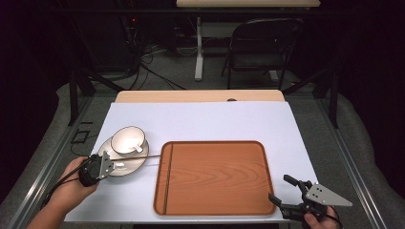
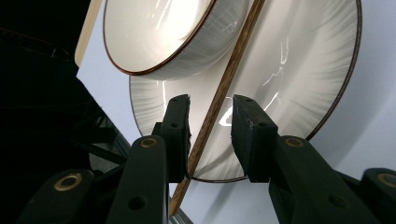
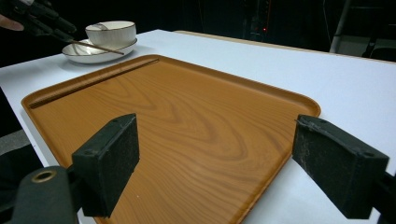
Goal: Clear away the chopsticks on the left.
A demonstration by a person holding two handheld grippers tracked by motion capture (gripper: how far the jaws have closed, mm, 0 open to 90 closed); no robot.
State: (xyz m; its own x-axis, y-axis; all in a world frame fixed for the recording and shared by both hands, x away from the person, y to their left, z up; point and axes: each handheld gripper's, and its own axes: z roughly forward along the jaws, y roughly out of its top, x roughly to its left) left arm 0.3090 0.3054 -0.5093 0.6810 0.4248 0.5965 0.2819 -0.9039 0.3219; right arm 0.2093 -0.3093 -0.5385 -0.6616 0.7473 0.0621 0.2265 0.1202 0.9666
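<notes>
Squarely between the left gripper (image 2: 210,109)'s two black pads — a thin wooden chopstick (image 2: 219,93), lying slantwise across the saucer (image 2: 299,70) and running under the side of the white teacup (image 2: 159,32). Left pad close against the stick, right pad apart from it with a clear gap; so jaws part-closed around the chopstick, not yet pinching it. Cup brown-rimmed, seated off-centre on the saucer, with its handle turned towards the tray. From above: cup and saucer at the table's left side, just beside the left edge of the wooden tray (image 1: 215,179), chopstick tip reaching out to that edge. Tray on a white mat (image 1: 200,121) covering the table top, a groove running along its left side. At the near right corner of the tray — the right gripper (image 1: 282,192), held low in a hand, jaws spread wide with nothing between them, aimed across the tray. Beyond the table, a folding chair (image 1: 260,45) on dark floor.
</notes>
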